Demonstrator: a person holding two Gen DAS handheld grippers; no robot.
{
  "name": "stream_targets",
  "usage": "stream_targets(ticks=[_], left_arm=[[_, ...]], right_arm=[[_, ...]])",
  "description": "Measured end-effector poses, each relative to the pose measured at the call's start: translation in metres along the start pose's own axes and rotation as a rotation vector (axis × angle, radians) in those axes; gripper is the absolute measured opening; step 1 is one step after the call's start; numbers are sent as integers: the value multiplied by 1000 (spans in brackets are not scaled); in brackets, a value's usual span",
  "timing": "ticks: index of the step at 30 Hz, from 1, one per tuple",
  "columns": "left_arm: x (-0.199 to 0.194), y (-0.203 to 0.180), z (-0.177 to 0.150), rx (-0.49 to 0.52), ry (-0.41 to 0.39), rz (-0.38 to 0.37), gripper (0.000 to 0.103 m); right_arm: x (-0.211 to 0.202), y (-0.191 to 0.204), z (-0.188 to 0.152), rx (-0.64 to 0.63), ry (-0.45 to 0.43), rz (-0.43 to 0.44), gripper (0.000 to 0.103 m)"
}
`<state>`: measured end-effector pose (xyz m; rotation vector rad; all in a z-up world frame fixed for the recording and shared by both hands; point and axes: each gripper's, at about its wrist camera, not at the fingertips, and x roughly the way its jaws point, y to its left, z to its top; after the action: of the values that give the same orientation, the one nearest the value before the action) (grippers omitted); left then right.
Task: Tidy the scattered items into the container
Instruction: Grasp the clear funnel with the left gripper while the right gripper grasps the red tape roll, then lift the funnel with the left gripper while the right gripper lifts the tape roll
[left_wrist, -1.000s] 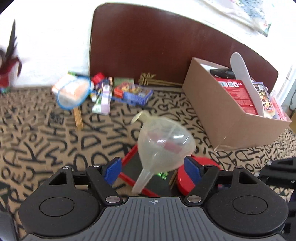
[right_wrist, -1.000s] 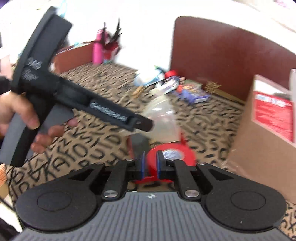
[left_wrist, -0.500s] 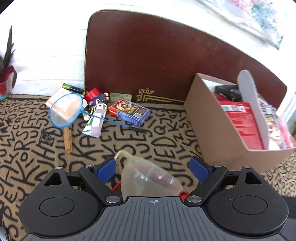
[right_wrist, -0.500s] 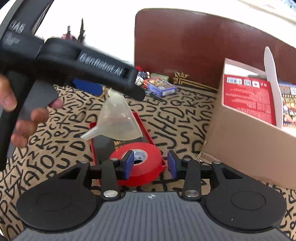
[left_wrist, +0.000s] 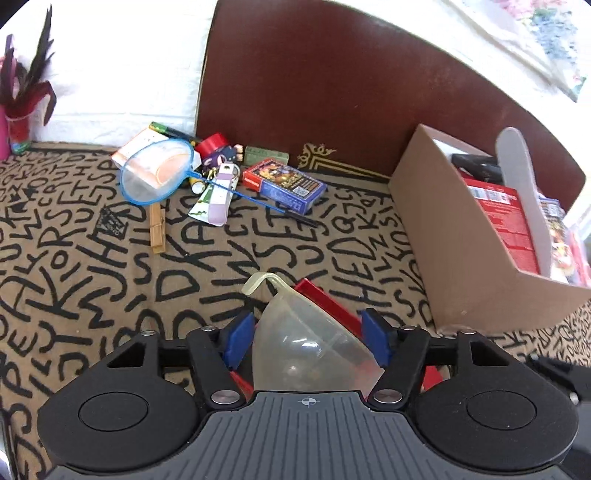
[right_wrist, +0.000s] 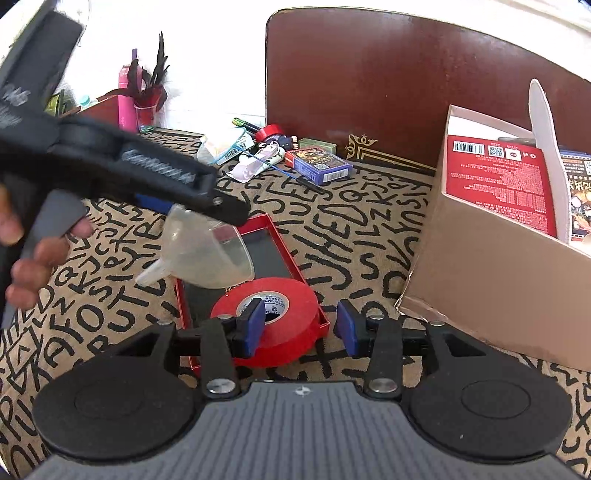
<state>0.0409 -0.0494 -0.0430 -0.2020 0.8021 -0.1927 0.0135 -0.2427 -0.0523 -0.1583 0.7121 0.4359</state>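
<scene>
A clear plastic funnel (left_wrist: 303, 339) sits between the blue pads of my left gripper (left_wrist: 307, 338), whose jaws stand wide around its cone; it also shows in the right wrist view (right_wrist: 207, 254). My right gripper (right_wrist: 301, 325) is open around a red tape roll (right_wrist: 284, 314), left pad in the core, right pad outside. The roll rests on a red-framed black tablet (right_wrist: 266, 251). The cardboard box (right_wrist: 491, 266) stands at the right, also in the left wrist view (left_wrist: 461, 258).
Scattered items lie by the brown board: a blue net (left_wrist: 155, 177), a card box (left_wrist: 284, 184), a tube (left_wrist: 218, 195), a clothespin (left_wrist: 157, 232), a small red roll (left_wrist: 212, 142). A pink vase with feathers (right_wrist: 144, 107) stands far left.
My right gripper has opened from shut and now straddles the tape roll's wall. My left gripper has moved in over the funnel, which now lies between its pads.
</scene>
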Motion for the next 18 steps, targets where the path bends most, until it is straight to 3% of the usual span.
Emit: stream_targets(ticks=[6,8,15,18], left_arm=[[-36,11,-16,9,-6,-47,34],[-41,17,-21,4,3,-55,30],[-49,25,-42,-5,31,-55,30],[-46,28,-55,11,68,9,31]], right_arm=[[8,5,8,-22,38,2,48],[14,8,10,-31,56,-8,48],[8,11,11,-53,77,-20,47],[6,10,10,-56,90,-23,47]])
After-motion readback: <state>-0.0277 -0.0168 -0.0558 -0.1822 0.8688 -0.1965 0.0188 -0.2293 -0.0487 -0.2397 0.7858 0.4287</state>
